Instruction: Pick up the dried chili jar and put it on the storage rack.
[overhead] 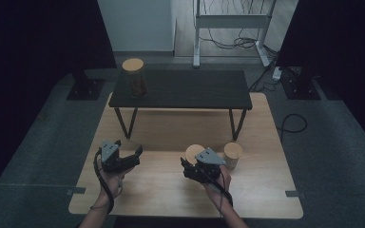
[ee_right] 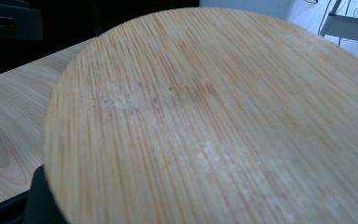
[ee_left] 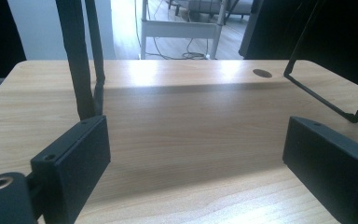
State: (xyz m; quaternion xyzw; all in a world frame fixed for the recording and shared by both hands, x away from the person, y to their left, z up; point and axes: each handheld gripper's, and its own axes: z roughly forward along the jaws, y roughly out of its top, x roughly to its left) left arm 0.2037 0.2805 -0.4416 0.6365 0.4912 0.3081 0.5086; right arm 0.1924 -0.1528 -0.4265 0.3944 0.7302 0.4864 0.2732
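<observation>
Two black jaws rise from the bottom of the frame, one at lower left and one at lower right, standing wide apart with bare wood between them: the left gripper holds nothing. The light wooden table takes up the middle of the picture, a broad band of shadow lying across it. At upper left a pair of thin black legs come down onto the wood. At right a black bent-bar leg slants across the table's corner. A small dark oval hole sits near the far edge, right of centre. Beyond, at top centre, stands a white frame with cables on the floor.
</observation>
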